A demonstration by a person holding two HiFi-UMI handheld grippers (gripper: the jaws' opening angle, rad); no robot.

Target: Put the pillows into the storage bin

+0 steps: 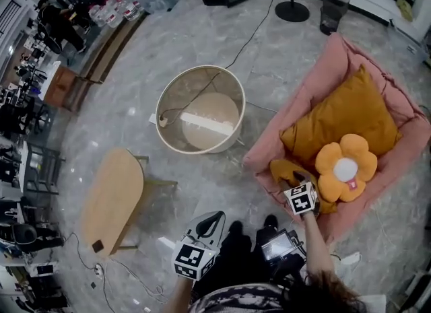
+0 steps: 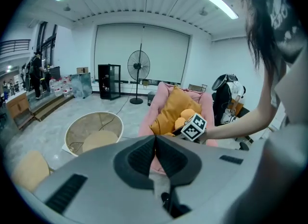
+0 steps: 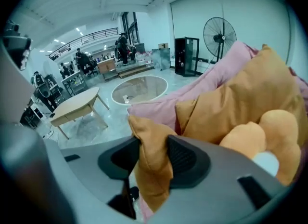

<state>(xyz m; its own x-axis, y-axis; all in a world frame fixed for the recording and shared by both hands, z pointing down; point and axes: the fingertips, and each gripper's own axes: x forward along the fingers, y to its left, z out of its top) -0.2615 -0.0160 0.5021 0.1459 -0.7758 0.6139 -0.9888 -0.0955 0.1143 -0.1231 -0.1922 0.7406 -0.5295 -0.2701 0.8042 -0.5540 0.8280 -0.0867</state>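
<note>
A round beige storage bin [image 1: 201,111] stands on the floor left of a pink lounger [image 1: 316,76]. On the lounger lie a large orange pillow [image 1: 350,113], a flower-shaped pillow [image 1: 345,165] and a small orange pillow [image 1: 284,170] at its near corner. My right gripper [image 1: 295,178] is shut on that small orange pillow [image 3: 151,170]; its corner sticks up between the pads at the right gripper [image 3: 153,145]. My left gripper [image 1: 214,221] hangs near my feet, away from the lounger. In its own view the left gripper [image 2: 155,141] is shut with nothing in it, and the bin [image 2: 91,134] shows beyond.
A light wooden table [image 1: 111,197] stands at the left. A cable [image 1: 249,36] runs over the floor into the bin. A fan's base [image 1: 291,12] and a dark waste bin [image 1: 333,10] are beyond the lounger. Shelves and people fill the far left.
</note>
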